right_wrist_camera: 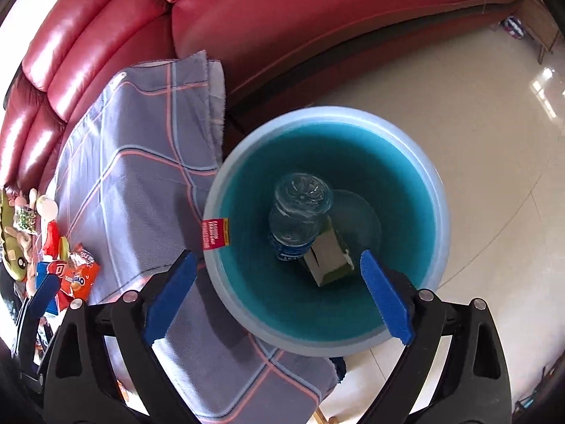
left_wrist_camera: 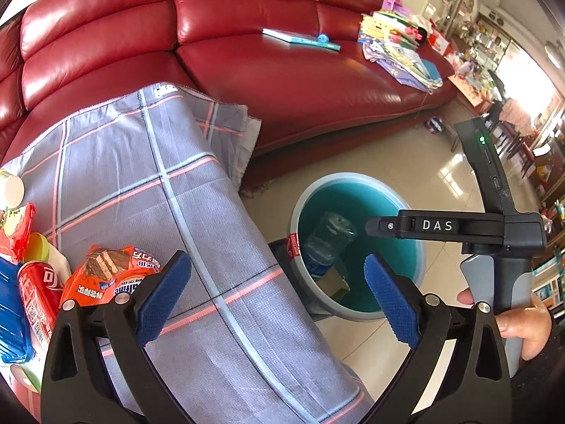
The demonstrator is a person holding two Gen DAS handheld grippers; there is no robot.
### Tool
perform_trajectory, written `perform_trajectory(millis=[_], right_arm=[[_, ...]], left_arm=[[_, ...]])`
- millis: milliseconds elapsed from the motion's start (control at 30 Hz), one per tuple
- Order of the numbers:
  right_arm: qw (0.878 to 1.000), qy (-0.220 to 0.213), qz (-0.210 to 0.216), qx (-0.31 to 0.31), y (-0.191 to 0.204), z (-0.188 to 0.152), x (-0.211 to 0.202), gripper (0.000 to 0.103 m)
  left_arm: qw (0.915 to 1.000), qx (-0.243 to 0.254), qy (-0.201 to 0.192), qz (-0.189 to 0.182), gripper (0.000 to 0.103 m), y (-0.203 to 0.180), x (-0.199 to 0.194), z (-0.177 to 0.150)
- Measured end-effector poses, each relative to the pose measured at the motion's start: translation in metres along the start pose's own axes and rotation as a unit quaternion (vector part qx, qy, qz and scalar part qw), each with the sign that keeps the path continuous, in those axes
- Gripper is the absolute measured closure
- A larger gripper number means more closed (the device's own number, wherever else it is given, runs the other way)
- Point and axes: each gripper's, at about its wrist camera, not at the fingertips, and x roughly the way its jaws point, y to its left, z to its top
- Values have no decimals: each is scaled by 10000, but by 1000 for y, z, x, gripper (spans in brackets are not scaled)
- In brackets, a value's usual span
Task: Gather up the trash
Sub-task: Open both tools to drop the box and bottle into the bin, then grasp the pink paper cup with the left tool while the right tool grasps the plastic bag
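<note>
Left claw (left_wrist_camera: 279, 296) stands spread wide with nothing between its blue pads (left_wrist_camera: 164, 295), hanging over the edge of a tabletop covered by a grey checked cloth (left_wrist_camera: 141, 183) with pink and pale blue lines. At the left edge of this view lies the trash yet to be collected: an orange wafer wrapper (left_wrist_camera: 106, 275) just beside the left pad, a red drink can (left_wrist_camera: 37, 293) next to it, a blue packet (left_wrist_camera: 10, 318) and a red snack bag (left_wrist_camera: 16, 229). On the floor to the right of the tabletop stands a round bin (left_wrist_camera: 353, 180) with a teal inside; a clear plastic bottle (left_wrist_camera: 328, 240) and a small carton (left_wrist_camera: 335, 281) lie in it. Above the bin the right claw's black body reaches in from the right, held by a hand (left_wrist_camera: 522, 321). Behind everything runs a red leather sofa (left_wrist_camera: 282, 81) with a book (left_wrist_camera: 300, 39) and a heap of papers (left_wrist_camera: 399, 49) on its seat.

From the right wrist, the right claw (right_wrist_camera: 279, 295) is also spread wide and empty, pointing down into the bin (right_wrist_camera: 434, 190). The bottle (right_wrist_camera: 298, 215) lies bottom up against the green carton (right_wrist_camera: 328, 258) inside. A red label (right_wrist_camera: 213, 233) hangs over the bin's rim on the cloth side. The cloth (right_wrist_camera: 141, 176) lies to the left, touching the bin, and the orange wrapper (right_wrist_camera: 79, 275) shows at its far left edge among other clutter.
</note>
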Motion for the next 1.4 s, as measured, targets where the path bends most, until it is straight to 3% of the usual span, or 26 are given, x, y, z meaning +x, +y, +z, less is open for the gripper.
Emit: perform_trajectory(millis=[267, 367, 867, 1100, 1400], right_arm=[[9991, -56, -412, -68, 6, -15, -13, 13], [9988, -161, -459, -109, 11, -22, -24, 9], [9963, -395, -641, -415, 58, -65, -59, 9], [9946, -370, -509, -822, 101, -87, -62, 9], [9880, -149, -332, -1500, 183, -114, -45, 9]], left_arm=[[10000, -73, 8, -52, 4, 7, -10, -12], [9999, -118, -4, -76, 4, 11, -18, -18], [9992, -305, -271, 53, 4, 44, -76, -58], [9980, -475, -295, 305, 4, 82, -104, -86], [9930, -793, -311, 821, 4, 170, -147, -129]])
